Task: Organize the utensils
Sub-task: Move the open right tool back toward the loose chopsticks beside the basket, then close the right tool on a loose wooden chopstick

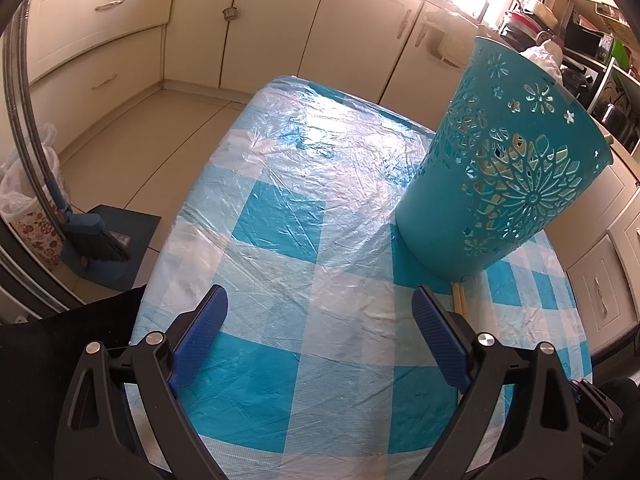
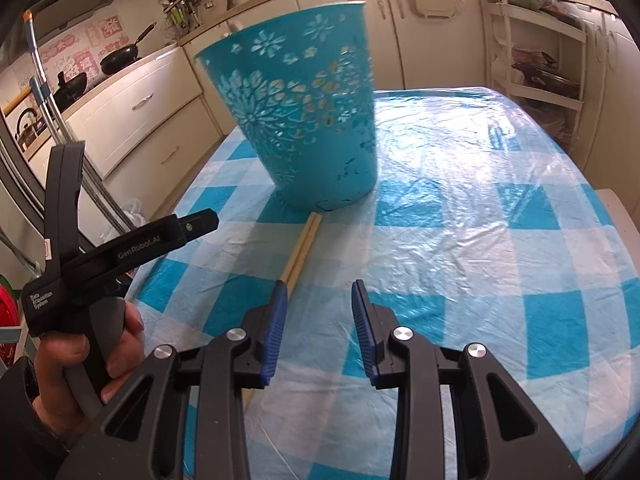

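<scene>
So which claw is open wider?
The left claw. Its blue pads stand far apart over bare tablecloth. The right claw has a narrower gap and sits beside the chopsticks, holding nothing.

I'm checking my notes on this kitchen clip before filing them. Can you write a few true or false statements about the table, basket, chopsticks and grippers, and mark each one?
1. The teal basket stands upright on the checked tablecloth. True.
2. The chopsticks are inside the basket. False: they lie on the cloth, one end at the basket's base.
3. The right gripper is clamped on the chopsticks. False: its jaws stand apart with nothing between them; the chopsticks lie just to their left.
4. The left gripper is wide open and holds nothing. True.
5. A hand holds the left gripper's handle. True.
</scene>
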The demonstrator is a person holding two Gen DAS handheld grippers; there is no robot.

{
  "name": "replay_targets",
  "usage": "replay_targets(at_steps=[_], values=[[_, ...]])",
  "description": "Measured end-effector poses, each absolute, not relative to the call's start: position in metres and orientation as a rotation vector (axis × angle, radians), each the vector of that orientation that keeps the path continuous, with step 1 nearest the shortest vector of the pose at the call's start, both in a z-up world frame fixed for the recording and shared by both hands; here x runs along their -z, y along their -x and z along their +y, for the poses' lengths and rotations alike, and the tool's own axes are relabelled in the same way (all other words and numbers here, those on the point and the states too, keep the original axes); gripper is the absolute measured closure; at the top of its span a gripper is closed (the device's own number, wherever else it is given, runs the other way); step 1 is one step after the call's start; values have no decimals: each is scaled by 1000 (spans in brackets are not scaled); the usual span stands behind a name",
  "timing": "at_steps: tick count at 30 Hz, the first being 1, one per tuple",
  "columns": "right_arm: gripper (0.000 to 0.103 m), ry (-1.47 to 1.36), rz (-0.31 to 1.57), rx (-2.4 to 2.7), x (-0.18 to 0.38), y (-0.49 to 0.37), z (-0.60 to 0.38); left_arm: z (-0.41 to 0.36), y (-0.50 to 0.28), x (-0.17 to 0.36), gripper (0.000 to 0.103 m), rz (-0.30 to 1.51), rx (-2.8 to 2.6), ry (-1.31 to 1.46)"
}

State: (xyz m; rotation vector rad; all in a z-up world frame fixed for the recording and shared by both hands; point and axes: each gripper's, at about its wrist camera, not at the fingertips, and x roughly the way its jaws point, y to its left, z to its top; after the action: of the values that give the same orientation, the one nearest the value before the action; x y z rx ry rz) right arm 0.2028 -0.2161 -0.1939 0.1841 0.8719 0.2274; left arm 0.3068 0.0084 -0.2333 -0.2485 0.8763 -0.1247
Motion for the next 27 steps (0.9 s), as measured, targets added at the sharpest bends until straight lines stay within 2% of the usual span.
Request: replay_targets(at_steps=[11, 27], values=[[78, -66, 940, -182, 208, -236, -187, 14, -307, 235, 14, 883, 141, 272], [78, -41, 935, -157, 213, -241, -192, 12, -308, 235, 14, 885, 150, 274]])
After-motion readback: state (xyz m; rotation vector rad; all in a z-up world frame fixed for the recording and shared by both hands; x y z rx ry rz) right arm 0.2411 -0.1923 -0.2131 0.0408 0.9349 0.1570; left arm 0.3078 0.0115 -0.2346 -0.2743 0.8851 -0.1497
